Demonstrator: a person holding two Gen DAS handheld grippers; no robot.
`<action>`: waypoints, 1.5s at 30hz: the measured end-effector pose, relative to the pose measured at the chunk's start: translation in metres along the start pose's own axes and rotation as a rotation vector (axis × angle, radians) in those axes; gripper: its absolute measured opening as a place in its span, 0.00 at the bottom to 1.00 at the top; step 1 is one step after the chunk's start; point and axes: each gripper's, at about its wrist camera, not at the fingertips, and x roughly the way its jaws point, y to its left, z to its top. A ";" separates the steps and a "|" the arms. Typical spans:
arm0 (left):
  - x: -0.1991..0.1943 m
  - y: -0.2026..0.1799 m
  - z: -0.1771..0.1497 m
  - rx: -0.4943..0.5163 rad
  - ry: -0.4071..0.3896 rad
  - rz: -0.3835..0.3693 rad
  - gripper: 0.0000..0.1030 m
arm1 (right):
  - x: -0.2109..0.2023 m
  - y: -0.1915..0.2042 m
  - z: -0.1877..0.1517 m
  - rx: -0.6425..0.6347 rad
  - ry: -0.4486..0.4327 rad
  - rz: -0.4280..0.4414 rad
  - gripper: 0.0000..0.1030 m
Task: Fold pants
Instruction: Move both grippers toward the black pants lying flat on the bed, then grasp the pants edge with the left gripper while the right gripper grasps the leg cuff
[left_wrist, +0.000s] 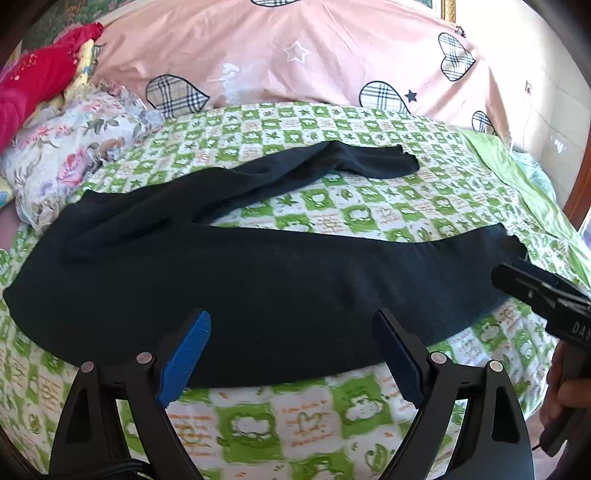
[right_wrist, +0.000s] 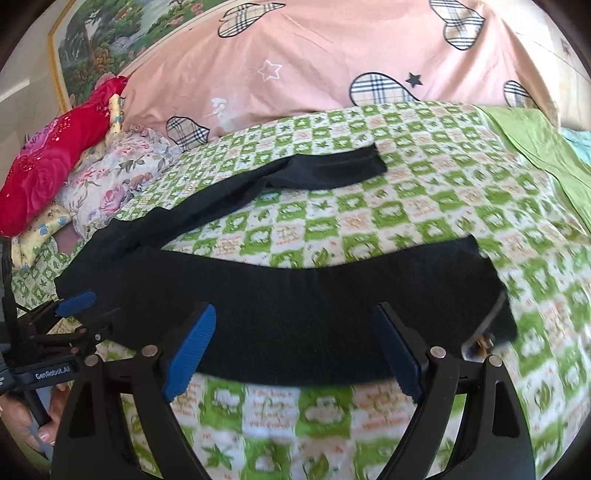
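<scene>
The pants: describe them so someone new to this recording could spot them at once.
A green-and-white checked bedsheet covers the bed, with a pink heart-print quilt heaped behind it. Spread across the sheet's middle lie the pants, legs apart in a V. They are the only plain dark item; the floral pillow and red cushion nearby are bright and patterned.

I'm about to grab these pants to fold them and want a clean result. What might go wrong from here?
Three risks:
1. The far leg lies twisted and splayed from the near leg, so folding now may trap wrinkles.
2. Both the left gripper and the right gripper are open, holding nothing; a shallow pinch could slip.
3. A deep pinch could catch the green checked sheet too.
</scene>
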 end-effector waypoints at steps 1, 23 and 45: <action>0.001 -0.002 0.000 0.004 -0.001 -0.002 0.87 | -0.001 -0.001 -0.002 -0.005 0.003 -0.005 0.85; 0.014 -0.007 0.008 0.048 0.011 -0.021 0.87 | 0.009 -0.020 -0.002 0.033 0.032 -0.044 0.85; 0.032 0.018 0.060 0.042 0.017 0.020 0.87 | 0.036 -0.022 0.048 0.081 0.060 0.023 0.85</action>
